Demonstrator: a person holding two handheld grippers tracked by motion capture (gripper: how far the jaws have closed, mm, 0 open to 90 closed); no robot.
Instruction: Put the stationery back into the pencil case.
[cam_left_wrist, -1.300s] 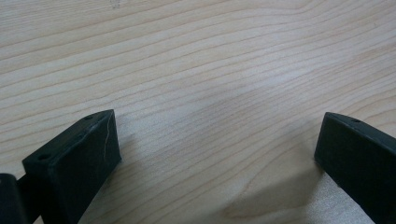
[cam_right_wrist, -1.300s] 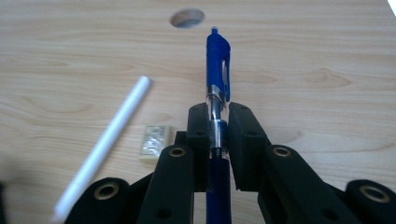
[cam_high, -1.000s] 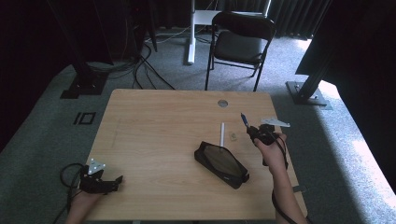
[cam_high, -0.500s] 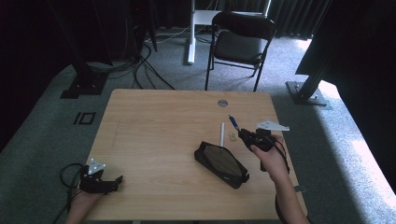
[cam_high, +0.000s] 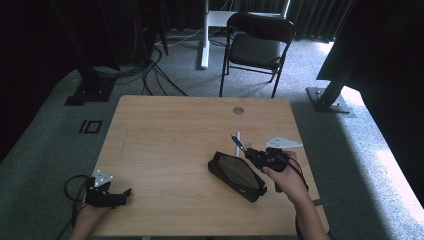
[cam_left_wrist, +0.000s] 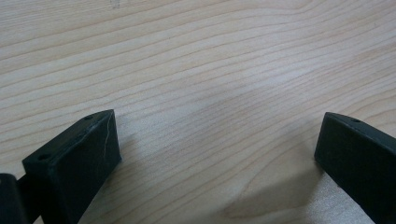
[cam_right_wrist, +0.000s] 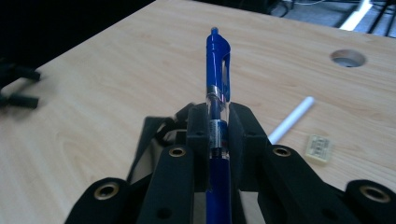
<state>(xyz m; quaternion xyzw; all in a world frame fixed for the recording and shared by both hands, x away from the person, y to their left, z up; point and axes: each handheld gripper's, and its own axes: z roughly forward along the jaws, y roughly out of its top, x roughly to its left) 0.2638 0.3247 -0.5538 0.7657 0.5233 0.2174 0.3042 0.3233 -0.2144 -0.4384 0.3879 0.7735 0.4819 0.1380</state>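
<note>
The right gripper (cam_right_wrist: 218, 135) is clamped on a blue plastic ballpoint pen with a clear middle section and a clip (cam_right_wrist: 218, 88); its two black jaws press the clear barrel from either side, and the pen's clip end sticks out past the jaw tips, pointing away from the hand. In the high view this gripper (cam_high: 255, 155) sits in the person's right hand (cam_high: 282, 175) at the right part of the light wooden table (cam_high: 170, 135), with the pen (cam_high: 237, 144) slanting away from the person.

Directly under and just to the near side of the gripping jaws lies a black soft pencil case with its flap open (cam_high: 237, 176) (its dark edge also shows beneath the jaws in the right gripper view). Beyond the jaw tips, slightly to the right of the pen as that gripper looks, a thin white stick-shaped pen or tube (cam_right_wrist: 291, 119) lies flat on the wood, and just beside it, nearer the gripper, a small pale rectangular eraser (cam_right_wrist: 319, 148). Farther out past them is a round cable hole in the tabletop (cam_right_wrist: 348, 58).

The left gripper (cam_high: 120, 196) rests at the near left corner of the table, well apart from all this, its jaws spread wide over bare wood with nothing between them (cam_left_wrist: 215, 158).
</note>
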